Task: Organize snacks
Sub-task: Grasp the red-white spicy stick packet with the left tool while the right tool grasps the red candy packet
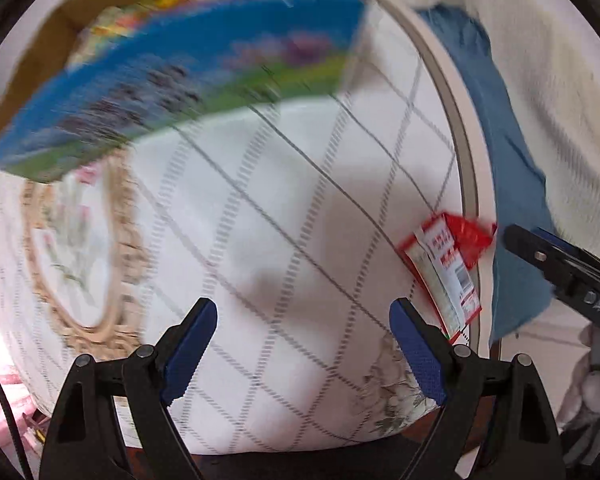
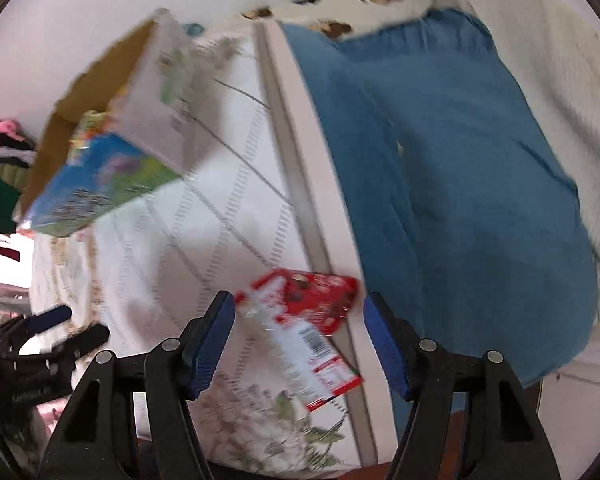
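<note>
The red packet point(image 2: 300, 328) lies low in the right wrist frame on the quilted cloth point(image 2: 228, 216), between the right gripper point(image 2: 298, 340)'s wide jaws, not yet held. It looks light, thin and crinkly, probably slippery; pinching across its flat middle seems safest. The left gripper point(image 1: 304, 356) hangs wide and empty. The blurred blue box point(image 1: 188, 80) and carton point(image 2: 96, 80) sit upper left.

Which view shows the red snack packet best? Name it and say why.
The right wrist view: the red snack packet lies large, between the open right tool fingers, though blurred. The left wrist view shows it smaller but sharper, off at the mattress edge.
</note>
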`<state>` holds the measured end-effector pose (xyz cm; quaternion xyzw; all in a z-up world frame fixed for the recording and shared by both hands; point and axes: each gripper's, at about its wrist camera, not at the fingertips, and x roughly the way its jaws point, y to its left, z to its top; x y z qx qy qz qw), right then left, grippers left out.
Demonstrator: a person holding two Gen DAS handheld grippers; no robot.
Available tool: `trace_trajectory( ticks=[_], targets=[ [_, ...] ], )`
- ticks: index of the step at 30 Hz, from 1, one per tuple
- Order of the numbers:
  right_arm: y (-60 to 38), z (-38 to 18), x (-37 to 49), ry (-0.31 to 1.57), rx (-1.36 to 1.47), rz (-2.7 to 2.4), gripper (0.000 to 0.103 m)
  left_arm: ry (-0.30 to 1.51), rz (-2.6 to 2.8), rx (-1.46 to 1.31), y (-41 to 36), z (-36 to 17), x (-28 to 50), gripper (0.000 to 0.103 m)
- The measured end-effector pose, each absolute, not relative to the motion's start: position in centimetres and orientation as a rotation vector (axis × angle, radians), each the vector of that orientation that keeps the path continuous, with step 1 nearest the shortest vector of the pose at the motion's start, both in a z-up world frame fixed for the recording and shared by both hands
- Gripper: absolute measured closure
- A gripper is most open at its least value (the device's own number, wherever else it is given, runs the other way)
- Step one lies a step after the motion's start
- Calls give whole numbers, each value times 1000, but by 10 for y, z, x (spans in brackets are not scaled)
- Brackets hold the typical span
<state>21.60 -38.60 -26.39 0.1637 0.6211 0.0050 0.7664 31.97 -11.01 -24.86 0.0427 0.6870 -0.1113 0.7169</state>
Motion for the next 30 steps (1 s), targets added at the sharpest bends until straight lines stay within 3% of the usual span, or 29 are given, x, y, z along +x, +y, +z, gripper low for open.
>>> trace_trajectory(
  ticks=[4, 6, 7, 17, 26, 28, 30],
  targets=[
    [-384, -315, 226, 1402, 388, 42, 34, 1617, -240, 88, -135, -280, 318, 15],
    [-382, -335, 229, 1415, 382, 48, 53, 1661, -240, 47, -142, -291, 317, 15],
    [-385, -340, 228, 1406, 393, 49, 56, 1682, -240, 18, -146, -294, 316, 15],
    [-440, -332, 203, 1360, 438, 33, 58, 1877, -210, -395, -182, -338, 313, 18],
    [-462, -331, 198, 1368, 339, 77, 58, 1885, -62, -439, -196, -366, 303, 18],
    [-462, -326, 197, 1354, 309, 83, 58, 1868, -65, -361, -202, -366, 300, 28],
    [-461, -318, 195, 1335, 291, 87, 58, 1849, -113, -254, -214, -363, 297, 47]
  ],
)
